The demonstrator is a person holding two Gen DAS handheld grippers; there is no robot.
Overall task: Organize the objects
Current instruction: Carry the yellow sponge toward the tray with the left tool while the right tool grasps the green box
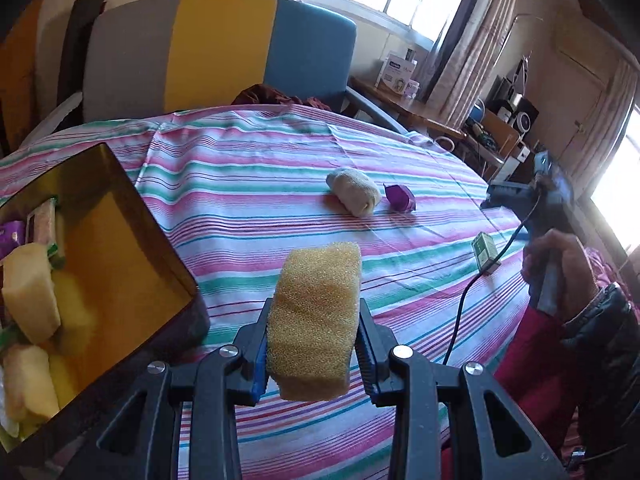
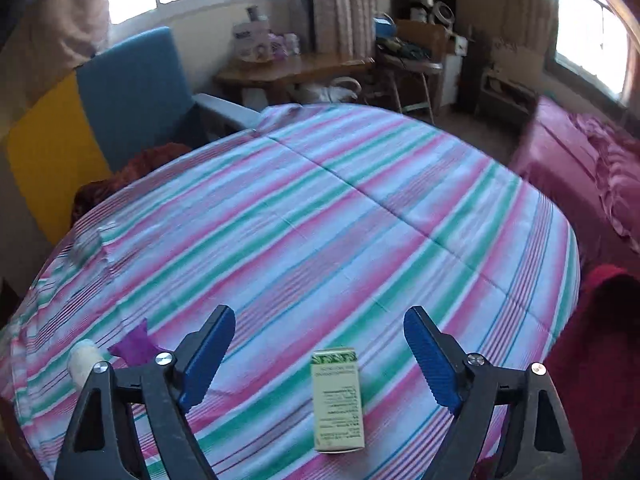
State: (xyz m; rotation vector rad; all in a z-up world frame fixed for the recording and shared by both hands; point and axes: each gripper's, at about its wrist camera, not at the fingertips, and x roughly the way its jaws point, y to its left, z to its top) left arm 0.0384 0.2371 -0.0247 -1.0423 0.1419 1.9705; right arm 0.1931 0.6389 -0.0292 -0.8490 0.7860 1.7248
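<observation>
My left gripper is shut on a yellow sponge, held above the striped tablecloth just right of a gold-lined box. The box holds pale sponge blocks and small packets. My right gripper stands open above a small green-and-white carton lying on the cloth between its fingers, untouched. The same carton shows in the left wrist view, beside the person's hand with the right gripper. A beige rolled cloth and a purple wrapper lie farther back.
A grey, yellow and blue chair stands behind the table. A wooden side table with boxes and a cluttered shelf sit by the windows. A pink bed is to the right. A dark cable hangs from the right gripper.
</observation>
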